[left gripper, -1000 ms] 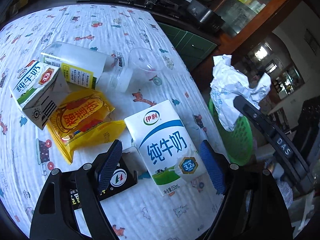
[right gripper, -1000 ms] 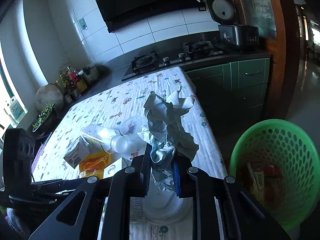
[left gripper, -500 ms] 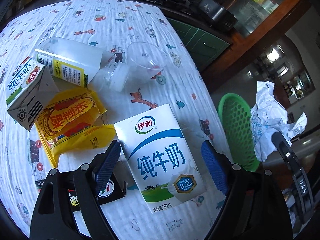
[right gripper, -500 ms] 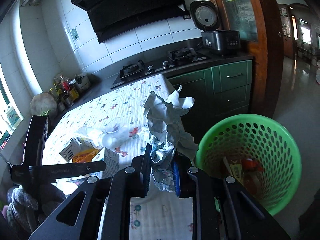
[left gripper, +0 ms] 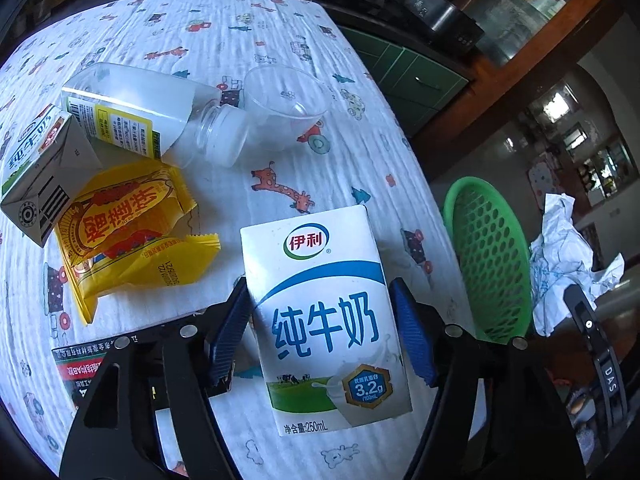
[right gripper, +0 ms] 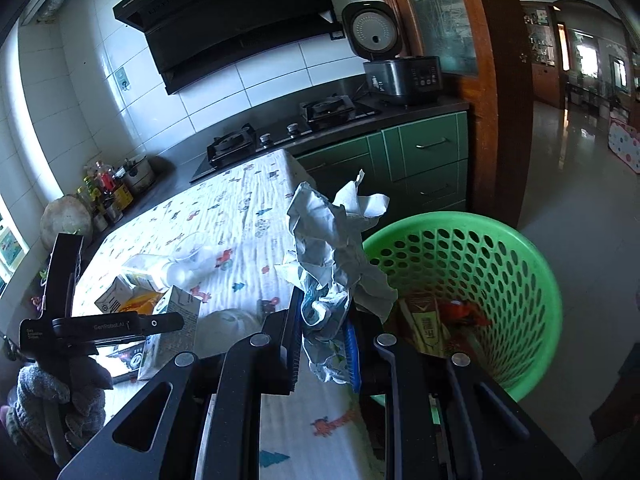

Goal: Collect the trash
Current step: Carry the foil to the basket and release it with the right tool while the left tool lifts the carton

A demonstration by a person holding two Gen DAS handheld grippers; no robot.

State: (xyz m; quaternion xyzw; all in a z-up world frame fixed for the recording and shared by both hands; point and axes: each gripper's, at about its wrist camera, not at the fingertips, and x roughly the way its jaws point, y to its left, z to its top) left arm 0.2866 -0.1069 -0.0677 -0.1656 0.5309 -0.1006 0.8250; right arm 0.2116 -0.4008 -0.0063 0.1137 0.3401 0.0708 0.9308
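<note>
A white and blue milk carton [left gripper: 324, 320] stands near the table's right edge. My left gripper [left gripper: 318, 284] straddles it, and its jaws are closing. The blue pads [left gripper: 404, 320] sit just beside the carton's sides, with a thin gap on the right. My right gripper [right gripper: 324, 320] is shut on a crumpled white paper [right gripper: 332, 240], held by the near rim of the green basket [right gripper: 480, 232]. From the left wrist view the paper [left gripper: 560, 256] hangs beyond the basket [left gripper: 480, 248]. More trash lies on the table: a yellow snack wrapper [left gripper: 128, 232], a plastic bottle [left gripper: 152, 116], a clear cup [left gripper: 288, 108] and a second carton [left gripper: 36, 168].
The basket stands on the floor off the table's right edge and holds several wrappers [right gripper: 428, 324]. A dark packet [left gripper: 88, 368] lies under my left gripper. Behind the table are a stove [right gripper: 280, 136], a rice cooker [right gripper: 400, 76] and green cabinets [right gripper: 424, 156].
My right gripper has carried the paper off the table's edge to the basket. My left gripper has come closer to the carton and its jaws have narrowed around it.
</note>
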